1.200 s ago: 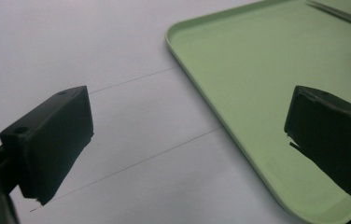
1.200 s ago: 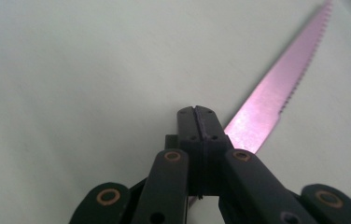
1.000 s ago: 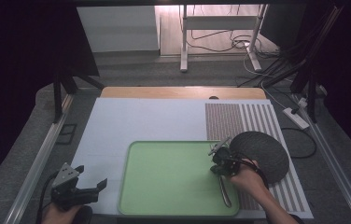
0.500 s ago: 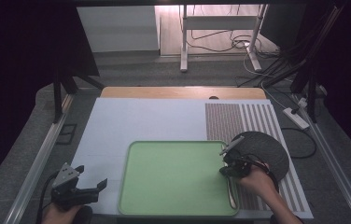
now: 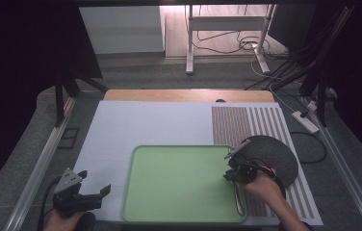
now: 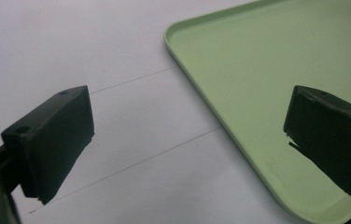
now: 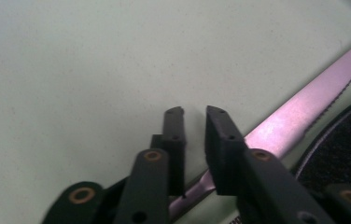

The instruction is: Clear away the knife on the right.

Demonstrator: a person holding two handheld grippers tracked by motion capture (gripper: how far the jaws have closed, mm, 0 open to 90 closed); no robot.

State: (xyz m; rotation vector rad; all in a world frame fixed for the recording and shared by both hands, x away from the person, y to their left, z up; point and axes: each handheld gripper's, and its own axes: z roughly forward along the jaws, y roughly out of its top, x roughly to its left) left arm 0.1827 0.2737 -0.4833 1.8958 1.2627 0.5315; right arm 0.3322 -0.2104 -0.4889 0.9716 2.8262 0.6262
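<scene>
Right gripper [image 7: 194, 116] just opening, jaws slightly apart above the knife [image 7: 299, 112], not pinching it, knife lying at the green tray's [image 5: 179, 183] right edge beside a dark plate [image 5: 275, 154], left gripper [image 6: 187, 140] spread wide over the white mat [image 6: 117, 93]

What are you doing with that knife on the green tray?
A person works at the table with a gripper in each hand. The right gripper has just been opening its jaws above a serrated table knife, which lies on the green tray near its right rim, beside a dark round plate. Nothing is between the jaws now, so the knife seems just set down. The left gripper waits open, off the tray's left side.
</scene>
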